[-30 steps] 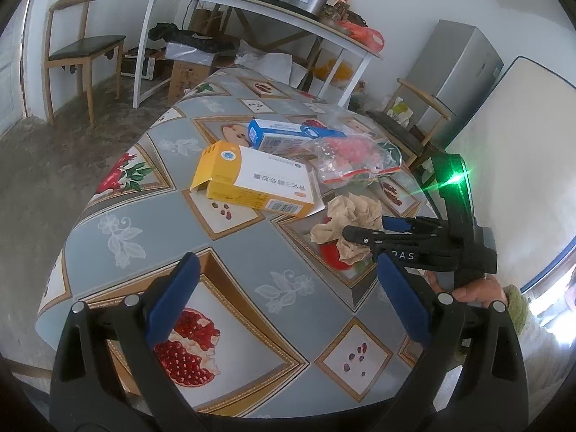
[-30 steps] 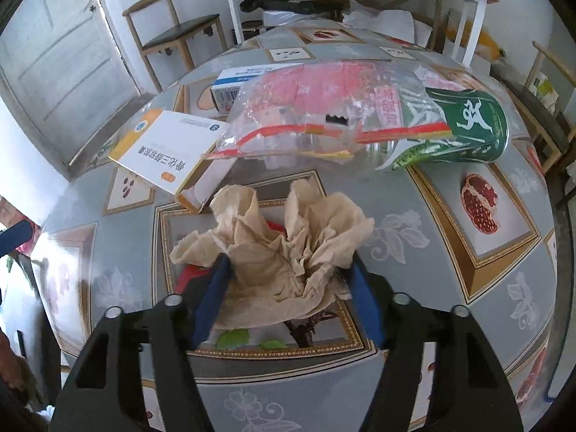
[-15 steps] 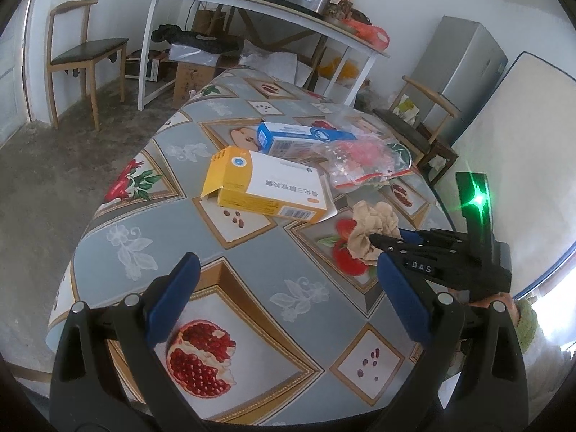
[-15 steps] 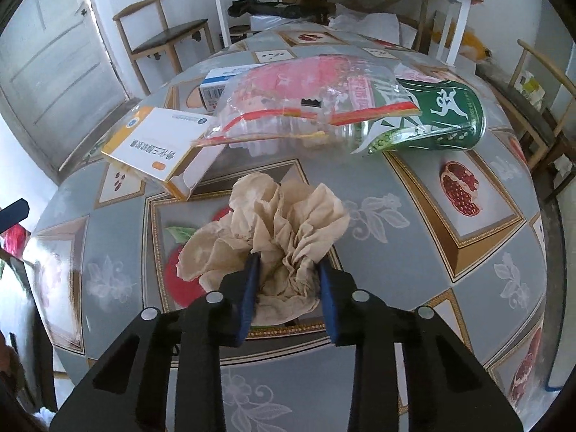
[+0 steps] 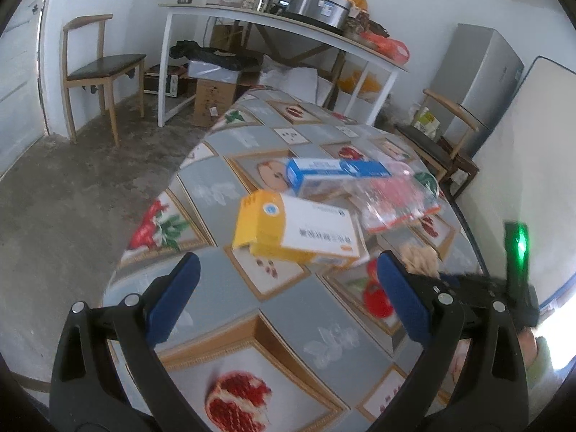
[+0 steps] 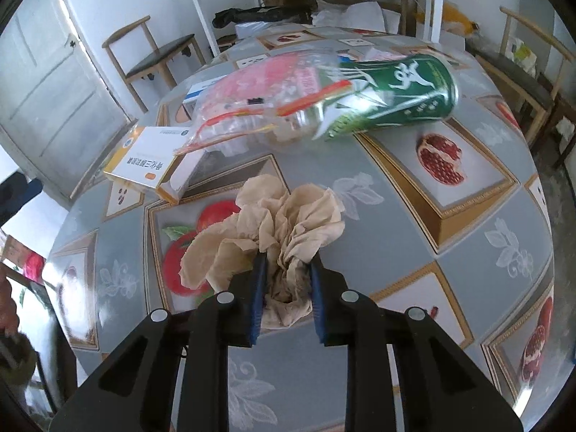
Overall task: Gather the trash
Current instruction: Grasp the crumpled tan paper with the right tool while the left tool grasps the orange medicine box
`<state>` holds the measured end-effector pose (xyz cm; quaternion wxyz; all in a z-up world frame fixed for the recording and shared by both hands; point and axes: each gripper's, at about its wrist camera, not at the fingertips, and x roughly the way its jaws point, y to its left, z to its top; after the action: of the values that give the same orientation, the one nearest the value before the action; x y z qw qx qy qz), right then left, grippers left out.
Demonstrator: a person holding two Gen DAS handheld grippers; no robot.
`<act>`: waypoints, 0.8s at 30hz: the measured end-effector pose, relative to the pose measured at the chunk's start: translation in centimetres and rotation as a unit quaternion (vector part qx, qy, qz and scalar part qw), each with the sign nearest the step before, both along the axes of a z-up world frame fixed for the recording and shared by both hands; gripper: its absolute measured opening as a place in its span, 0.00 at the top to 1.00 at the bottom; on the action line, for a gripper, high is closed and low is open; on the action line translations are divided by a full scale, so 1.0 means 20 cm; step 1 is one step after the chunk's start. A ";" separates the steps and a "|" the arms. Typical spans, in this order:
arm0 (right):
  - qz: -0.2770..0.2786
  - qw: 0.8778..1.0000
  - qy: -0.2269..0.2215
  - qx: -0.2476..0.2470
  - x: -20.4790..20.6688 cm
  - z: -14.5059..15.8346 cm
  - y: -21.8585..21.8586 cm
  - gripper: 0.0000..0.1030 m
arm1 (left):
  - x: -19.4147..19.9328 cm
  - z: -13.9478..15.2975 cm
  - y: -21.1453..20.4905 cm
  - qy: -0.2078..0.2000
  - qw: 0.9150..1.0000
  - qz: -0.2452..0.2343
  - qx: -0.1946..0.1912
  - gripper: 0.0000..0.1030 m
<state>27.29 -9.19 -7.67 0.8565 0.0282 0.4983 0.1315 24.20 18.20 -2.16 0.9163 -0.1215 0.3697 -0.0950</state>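
The right gripper (image 6: 286, 280), jaws just closing, pinches the crumpled tissue (image 6: 273, 226) near the tabletop's (image 6: 486, 252) near edge; its loose folds could tear free. The left gripper (image 5: 288, 298) hangs open.

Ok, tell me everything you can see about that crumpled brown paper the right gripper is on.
The crumpled brown paper is a thin, tan, tissue-like wad, heavily creased, with loose ruffled edges fanning out away from the camera. The right gripper has just been closing and its blue pads now pinch the wad's near end. It sits over a red fruit print on the tablecloth; whether it touches the cloth is unclear. It lies apart from the yellow-and-white box.
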 end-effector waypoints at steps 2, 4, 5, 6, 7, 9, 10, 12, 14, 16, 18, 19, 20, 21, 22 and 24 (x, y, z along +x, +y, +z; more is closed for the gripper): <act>-0.004 1.000 0.005 0.010 -0.02 -0.01 -0.04 0.78 | 0.05 0.01 0.00 0.001 1.000 0.009 0.003 0.09; -0.006 1.000 0.011 0.023 -0.03 -0.01 -0.07 0.78 | 0.13 0.03 0.01 0.002 1.000 0.017 0.007 0.17; -0.007 1.000 0.012 0.028 -0.03 -0.01 -0.08 0.78 | 0.18 0.03 0.01 0.003 1.000 0.021 0.009 0.26; -0.008 0.999 0.013 0.031 -0.04 -0.01 -0.09 0.78 | 0.23 0.03 0.01 0.008 1.000 0.025 0.012 0.29; -0.010 0.999 0.014 0.034 -0.04 -0.02 -0.10 0.78 | 0.28 0.03 0.01 0.014 0.999 0.028 0.014 0.32; -0.011 0.999 0.016 0.038 -0.04 -0.02 -0.11 0.78 | 0.38 0.01 0.00 0.023 0.999 0.031 0.018 0.42; -0.012 0.999 0.017 0.041 -0.04 -0.02 -0.12 0.78 | 0.43 -0.01 -0.01 0.032 0.999 0.030 0.025 0.46; -0.012 0.999 0.018 0.043 -0.04 -0.02 -0.12 0.78 | 0.55 -0.06 -0.04 0.054 0.997 0.021 0.042 0.54; -0.010 0.999 0.019 0.044 -0.04 -0.02 -0.12 0.78 | 0.65 -0.10 -0.08 0.064 0.996 0.000 0.065 0.57; -0.009 0.999 0.020 0.046 -0.04 -0.02 -0.12 0.78 | 0.73 -0.14 -0.11 0.077 0.993 -0.020 0.084 0.57; -0.009 0.999 0.020 0.048 -0.04 -0.02 -0.12 0.78 | 0.81 -0.19 -0.15 0.101 0.989 -0.047 0.102 0.58; -0.010 0.999 0.020 0.049 -0.04 -0.02 -0.12 0.78 | 0.83 -0.22 -0.17 0.118 0.984 -0.056 0.120 0.62; -0.010 0.998 0.020 0.050 -0.03 -0.02 -0.12 0.78 | 0.84 -0.25 -0.19 0.131 0.979 -0.060 0.141 0.65; -0.010 0.998 0.020 0.051 -0.04 -0.02 -0.12 0.78 | 0.84 -0.26 -0.20 0.138 0.977 -0.065 0.151 0.66; -0.010 0.998 0.021 0.054 -0.04 -0.02 -0.13 0.78 | 0.83 -0.27 -0.20 0.142 0.975 -0.070 0.158 0.66; -0.011 0.998 0.021 0.057 -0.04 -0.03 -0.14 0.78 | 0.78 -0.28 -0.20 0.152 0.973 -0.071 0.158 0.66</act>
<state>26.52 -11.93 -8.19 0.8443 0.0855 0.5073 0.1497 39.73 14.28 -7.69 0.8481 0.0383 0.5223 -0.0807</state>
